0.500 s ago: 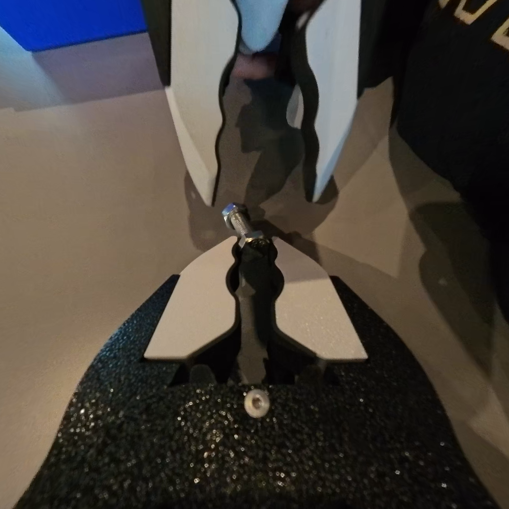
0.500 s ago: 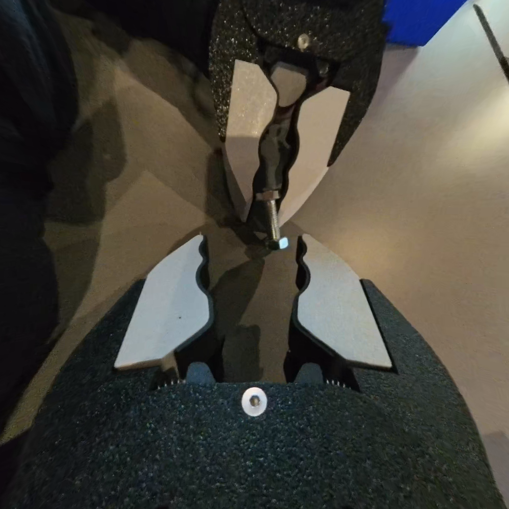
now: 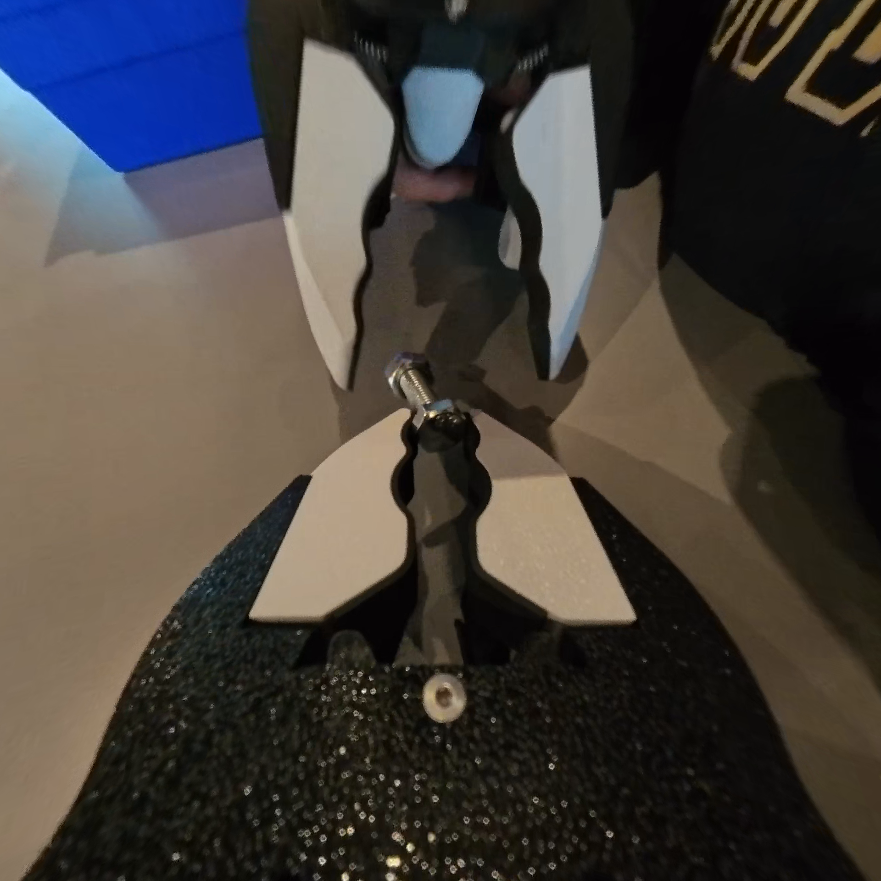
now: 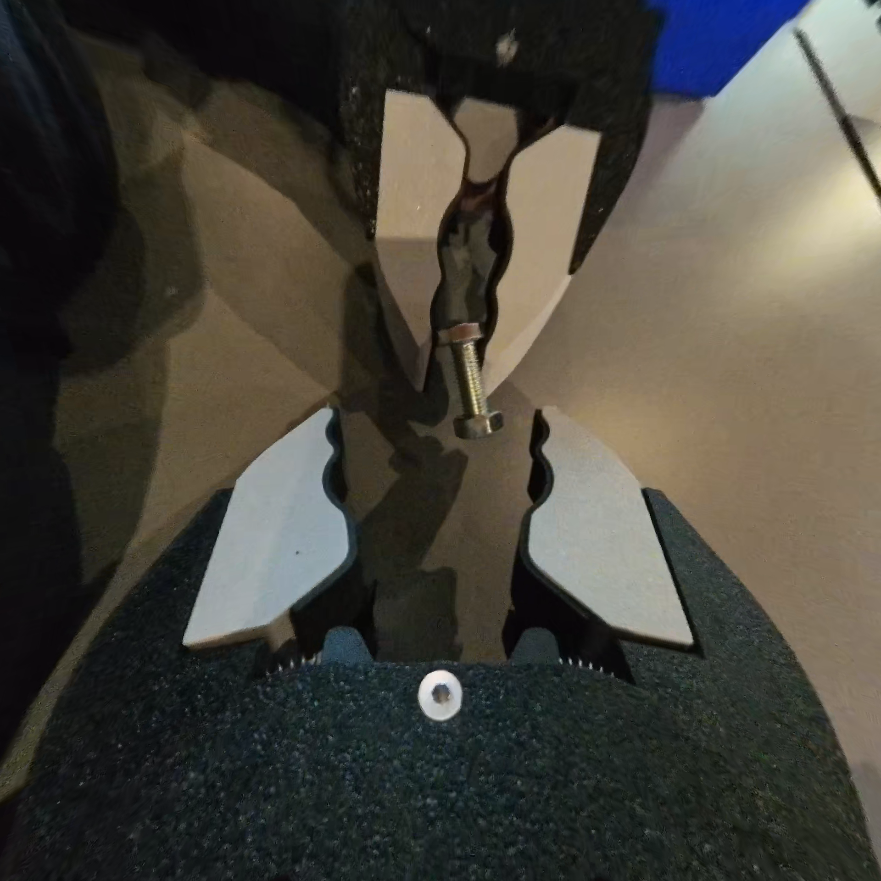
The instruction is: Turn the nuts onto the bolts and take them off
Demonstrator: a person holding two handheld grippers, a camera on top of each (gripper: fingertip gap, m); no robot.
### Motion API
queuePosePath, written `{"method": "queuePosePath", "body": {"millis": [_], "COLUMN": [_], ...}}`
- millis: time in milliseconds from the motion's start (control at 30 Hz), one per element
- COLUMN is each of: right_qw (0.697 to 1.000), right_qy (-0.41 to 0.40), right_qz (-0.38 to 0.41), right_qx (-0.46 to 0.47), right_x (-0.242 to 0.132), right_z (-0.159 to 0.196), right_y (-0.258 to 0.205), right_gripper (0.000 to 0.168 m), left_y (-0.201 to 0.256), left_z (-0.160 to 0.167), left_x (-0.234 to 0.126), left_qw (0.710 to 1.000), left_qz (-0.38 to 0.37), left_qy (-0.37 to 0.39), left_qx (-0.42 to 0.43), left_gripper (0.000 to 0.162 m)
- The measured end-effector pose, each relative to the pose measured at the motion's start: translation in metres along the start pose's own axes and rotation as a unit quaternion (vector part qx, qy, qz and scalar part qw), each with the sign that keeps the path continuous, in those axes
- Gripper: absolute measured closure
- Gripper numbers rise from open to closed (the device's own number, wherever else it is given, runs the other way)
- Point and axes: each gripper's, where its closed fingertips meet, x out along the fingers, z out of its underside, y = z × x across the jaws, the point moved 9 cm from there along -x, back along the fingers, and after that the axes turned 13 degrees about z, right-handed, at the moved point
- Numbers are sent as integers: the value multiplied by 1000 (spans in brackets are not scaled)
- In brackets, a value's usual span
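Above the beige counter [image 3: 143, 429], our right tool [image 4: 436, 419] stood wide apart and empty. Our left tool [image 3: 441, 431] was clamped on the bolt [image 4: 469, 376] by one end (shank pointing at the right tool), with the nut [image 4: 478, 424] at its far tip.

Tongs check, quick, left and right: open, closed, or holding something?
Left tongs: closed on the bolt, a nut on its far end.
Right tongs: open, holding nothing.

speckled black bodies, pale grey wavy-edged jaws
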Motion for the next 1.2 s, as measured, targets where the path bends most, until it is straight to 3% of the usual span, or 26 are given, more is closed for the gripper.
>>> {"method": "queuePosePath", "body": {"millis": [167,333,433,500,800,833,867,1067,1200], "right_qw": [1000,998,998,999,1000,1000,999,999,999], "right_qy": [-12,42,54,31,16,25,36,42,-19], "right_qz": [-16,-34,10,14,-6,-10,-26,20,34], "right_qx": [-24,14,20,5,-6,-1,1,8,-4], "right_x": [4,-18,-13,-5,-1,-6,-11,-8,1], "right_z": [-2,-4,-5,-3,-2,-2,-2,-1,8], "right_y": [-8,3,7,3,-2,0,1,5,5], "right_gripper": [93,125,97,90,96,104,124,97,103], "left_y": [0,-2,-2,-1,-4,-5,-7,-7,-7], "left_z": [-1,0,0,0,0,0,0,0,0], "left_x": [-1,0,-1,0,-1,-2,-2,-4,-1], "left_qw": [1000,1000,1000,1000,1000,1000,999,999,999], "left_qz": [-1,-11,-1,3,-8,-15,-25,-11,-20], "left_qy": [8,1,13,10,17,17,17,33,17], "left_qx": [6,-5,-5,2,-14,-18,-24,-28,-26], "left_gripper": [145,145,145,145,145,145,145,145,145]}}
